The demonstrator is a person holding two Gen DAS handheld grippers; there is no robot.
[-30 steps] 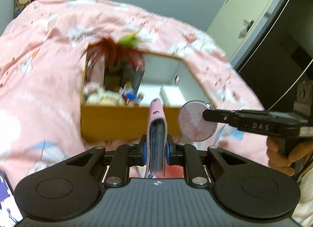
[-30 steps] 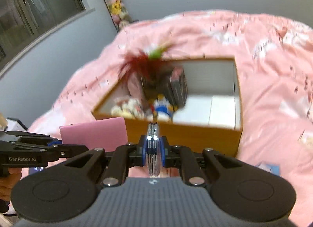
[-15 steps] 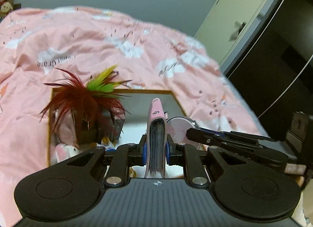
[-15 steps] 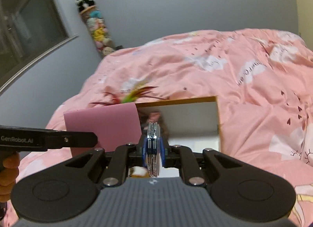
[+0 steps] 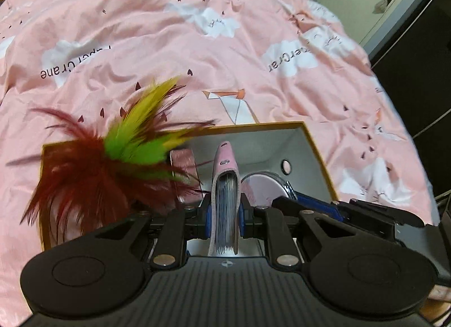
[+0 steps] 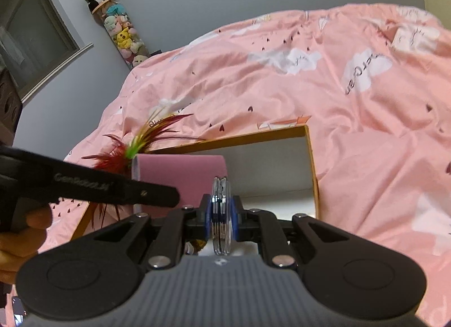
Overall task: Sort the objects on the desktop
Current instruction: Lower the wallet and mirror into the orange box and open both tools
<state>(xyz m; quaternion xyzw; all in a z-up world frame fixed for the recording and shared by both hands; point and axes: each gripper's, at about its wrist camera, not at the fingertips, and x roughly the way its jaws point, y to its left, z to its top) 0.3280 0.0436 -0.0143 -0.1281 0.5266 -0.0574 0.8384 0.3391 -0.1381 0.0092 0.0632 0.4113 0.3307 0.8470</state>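
My left gripper [image 5: 224, 214] is shut on a pink notebook [image 5: 225, 183], held edge-on with its pages showing, above the open cardboard box [image 5: 315, 152]. To its right hangs a round, silver-rimmed pink compact [image 5: 262, 186], also over the box. In the right wrist view my right gripper [image 6: 221, 217] is shut on that compact [image 6: 220, 200], seen edge-on. The notebook [image 6: 183, 174] shows flat-on to its left, with a finger [image 6: 112, 188] of the left gripper in front of it. The box [image 6: 310, 163] lies just below and ahead.
The box sits on a pink quilt [image 5: 225, 45]. Red and green feathers [image 5: 112, 163] stick up from its left half, beside a pink upright item [image 5: 183, 160]. The right half shows white floor. A hand [image 6: 22, 236] holds the left gripper. Plush toys [image 6: 121, 33] stand by the far wall.
Both grippers have moved forward and slightly down, from in front of the box to above its opening. Each still holds its object, and the feathers now sit close on the left.
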